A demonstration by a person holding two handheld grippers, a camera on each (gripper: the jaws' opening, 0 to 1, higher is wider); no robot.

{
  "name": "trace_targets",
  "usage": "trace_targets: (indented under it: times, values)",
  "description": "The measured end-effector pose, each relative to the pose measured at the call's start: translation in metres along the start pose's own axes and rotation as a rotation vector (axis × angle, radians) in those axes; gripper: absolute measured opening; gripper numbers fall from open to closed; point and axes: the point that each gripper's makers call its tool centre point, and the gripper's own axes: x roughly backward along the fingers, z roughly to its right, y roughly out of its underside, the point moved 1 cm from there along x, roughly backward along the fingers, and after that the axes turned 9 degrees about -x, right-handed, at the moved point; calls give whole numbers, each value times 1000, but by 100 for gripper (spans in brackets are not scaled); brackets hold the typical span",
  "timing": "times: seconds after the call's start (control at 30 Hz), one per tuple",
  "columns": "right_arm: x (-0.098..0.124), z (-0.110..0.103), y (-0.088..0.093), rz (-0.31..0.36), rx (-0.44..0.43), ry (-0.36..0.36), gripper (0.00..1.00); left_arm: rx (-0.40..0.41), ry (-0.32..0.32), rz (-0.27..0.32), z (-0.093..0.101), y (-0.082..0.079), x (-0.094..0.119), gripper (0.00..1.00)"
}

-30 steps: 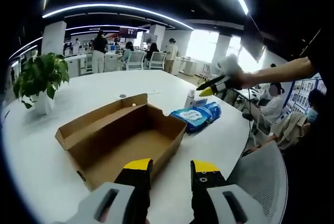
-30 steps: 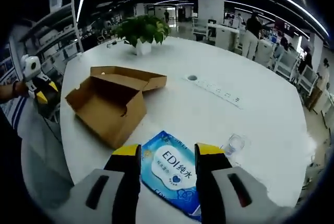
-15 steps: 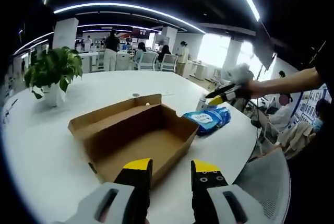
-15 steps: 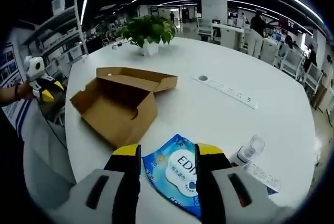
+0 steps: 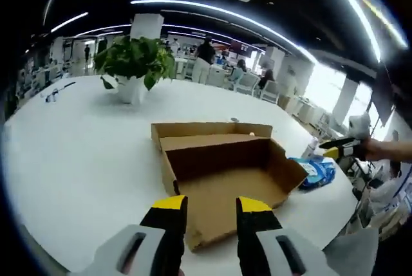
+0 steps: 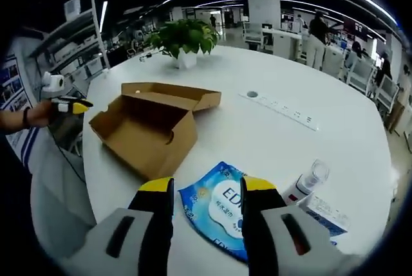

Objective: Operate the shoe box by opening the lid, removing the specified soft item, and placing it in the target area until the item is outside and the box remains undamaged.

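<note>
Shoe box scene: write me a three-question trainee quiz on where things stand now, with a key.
1. True or false: the box has its lid open and nothing shows inside it.
2. Multiple choice: the blue wipes pack lies (A) inside the box, (B) on the table beside the box, (C) under the plant.
3. Fill in: both the left tool and the right tool have their jaws ____ with nothing held between them.

Key: 1 true; 2 B; 3 open.
</note>
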Motion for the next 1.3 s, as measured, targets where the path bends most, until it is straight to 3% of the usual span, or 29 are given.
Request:
trace_targets:
  times: [0.3,0.77,1.0,1.17,1.3]
  values:
    - [5,3,4,2,-6,2,38,25,-57,-43,-15,15,-9,30]
    - [8,3,19,-16,-19,1,38,67,-61,-105,-11,42,-27,29]
    - [9,4,22,-15,-26,3,38,68,-57,-124,-12,44,-35,29]
    - [7,3,24,-18,-26,1,38,19,-44,-138,-5,44,-39,21]
    - [7,2,26,-22,-23,-2,38,31,-45,-141,-7,44,-40,20]
